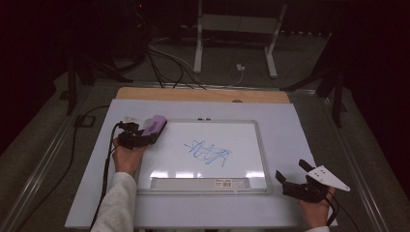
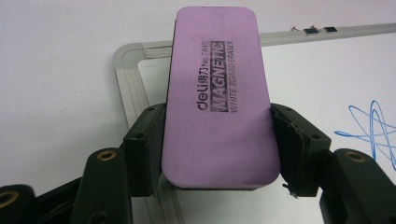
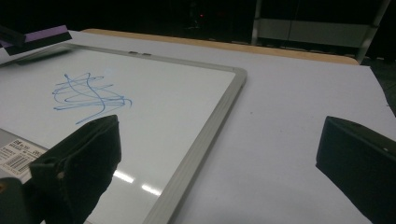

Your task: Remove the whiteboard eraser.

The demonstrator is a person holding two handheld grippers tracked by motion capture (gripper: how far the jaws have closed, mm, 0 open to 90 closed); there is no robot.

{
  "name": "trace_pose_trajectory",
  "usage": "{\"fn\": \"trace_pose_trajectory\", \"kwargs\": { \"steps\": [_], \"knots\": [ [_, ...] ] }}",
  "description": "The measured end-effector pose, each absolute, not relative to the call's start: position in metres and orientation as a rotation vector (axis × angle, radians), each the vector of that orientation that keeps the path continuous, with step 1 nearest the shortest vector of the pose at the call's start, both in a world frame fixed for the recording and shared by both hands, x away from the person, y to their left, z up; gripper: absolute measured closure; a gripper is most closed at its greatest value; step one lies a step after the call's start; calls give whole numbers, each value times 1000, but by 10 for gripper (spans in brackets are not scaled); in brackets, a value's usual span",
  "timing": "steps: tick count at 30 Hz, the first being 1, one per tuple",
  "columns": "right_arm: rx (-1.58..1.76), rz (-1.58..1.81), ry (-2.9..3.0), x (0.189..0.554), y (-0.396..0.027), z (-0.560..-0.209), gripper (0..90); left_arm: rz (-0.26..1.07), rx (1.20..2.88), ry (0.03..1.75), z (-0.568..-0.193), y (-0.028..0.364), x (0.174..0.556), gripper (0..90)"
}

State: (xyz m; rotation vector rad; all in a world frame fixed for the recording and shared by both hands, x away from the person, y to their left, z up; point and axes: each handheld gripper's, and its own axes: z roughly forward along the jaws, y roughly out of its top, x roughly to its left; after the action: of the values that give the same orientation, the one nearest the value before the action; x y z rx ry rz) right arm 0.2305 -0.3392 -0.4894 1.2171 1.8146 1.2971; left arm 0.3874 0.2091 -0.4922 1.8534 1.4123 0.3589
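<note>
Holding the eraser (image 2: 219,93) clamped in our left gripper (image 1: 137,137) over the whiteboard's (image 1: 261,145) far-left corner, our right gripper (image 1: 300,180) gaping empty by the worktop's near-right edge; tilt the eraser and it'll smear the scribble (image 1: 209,152) instead of clearing it.

The eraser (image 1: 153,127) sits over the whiteboard's (image 1: 261,145) far-left corner, the scribble (image 1: 209,153) at the board's middle.

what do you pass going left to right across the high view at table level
left tool gripping the purple rectangular magnetic whiteboard eraser → blue marker scribble on the silver-framed whiteboard → open right tool at the table's right edge
</note>
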Motion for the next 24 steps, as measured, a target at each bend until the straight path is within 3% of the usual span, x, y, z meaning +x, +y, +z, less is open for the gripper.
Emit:
{"fn": "trace_pose_trajectory", "kwargs": {
  "steps": [24],
  "knots": [
    [1217,1299,1815,231,-339,-489,3,391,1870,1332,-477,202,373,418]
  ]
}}
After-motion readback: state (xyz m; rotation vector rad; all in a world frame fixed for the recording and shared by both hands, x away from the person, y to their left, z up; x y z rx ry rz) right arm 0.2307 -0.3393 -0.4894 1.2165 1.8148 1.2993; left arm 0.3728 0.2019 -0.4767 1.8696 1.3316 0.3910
